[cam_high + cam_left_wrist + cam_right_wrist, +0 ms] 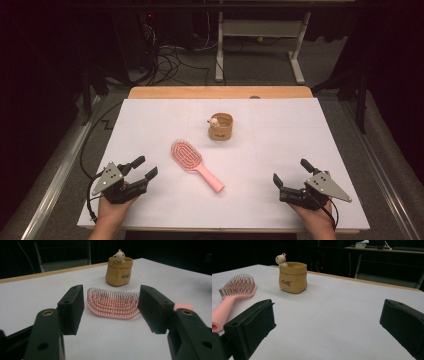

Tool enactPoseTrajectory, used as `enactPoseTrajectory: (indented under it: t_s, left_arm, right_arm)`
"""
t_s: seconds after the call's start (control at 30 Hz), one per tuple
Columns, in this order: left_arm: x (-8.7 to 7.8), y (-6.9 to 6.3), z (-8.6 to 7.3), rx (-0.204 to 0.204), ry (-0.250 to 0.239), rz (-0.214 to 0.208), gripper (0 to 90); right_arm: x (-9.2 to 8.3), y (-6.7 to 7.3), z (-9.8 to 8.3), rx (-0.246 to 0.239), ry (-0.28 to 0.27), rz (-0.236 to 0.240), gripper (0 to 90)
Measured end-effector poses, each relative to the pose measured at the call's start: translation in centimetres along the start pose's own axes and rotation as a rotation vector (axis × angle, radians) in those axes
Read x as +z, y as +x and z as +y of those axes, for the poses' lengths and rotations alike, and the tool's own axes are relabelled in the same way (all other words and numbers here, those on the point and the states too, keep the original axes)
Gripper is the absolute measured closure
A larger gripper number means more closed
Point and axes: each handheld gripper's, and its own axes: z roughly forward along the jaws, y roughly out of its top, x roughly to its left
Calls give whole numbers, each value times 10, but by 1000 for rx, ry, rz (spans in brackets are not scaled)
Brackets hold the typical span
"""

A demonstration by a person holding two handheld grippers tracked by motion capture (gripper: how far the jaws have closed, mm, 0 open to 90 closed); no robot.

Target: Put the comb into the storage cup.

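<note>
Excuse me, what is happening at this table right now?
A person holds one tool in each hand at the near edge of the white table. The left tool points at a pink hairbrush lying bristles up, not touching it. The right tool is open and holds nothing. A small tan pot stands behind the brush.

We take this for a lab or recording room, dark walls around us, white-covered counter (300, 150) on a wooden top, tangled cables (170, 60) on grey floor, white-framed desk (260, 35) behind, keyboards (407, 248) on it.
</note>
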Motion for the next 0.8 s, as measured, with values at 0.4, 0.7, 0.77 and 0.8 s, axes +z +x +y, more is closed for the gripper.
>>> enactPoseTrajectory:
  t_s: [0.4, 0.7, 0.77, 0.8]
  left_arm:
    - [-2, -4, 3, 2, 46, -39, 700]
    - [8, -15, 7, -35, 93, -46, 900]
    - [13, -18, 10, -24, 103, -47, 900]
    - [15, -20, 12, -20, 106, -45, 900]
  right_arm:
    - [1, 0, 0, 6, 4, 2, 3]
    - [1, 0, -1, 6, 5, 0, 3]
    - [1, 0, -1, 5, 5, -1, 3]
    - [1, 0, -1, 5, 5, -1, 3]
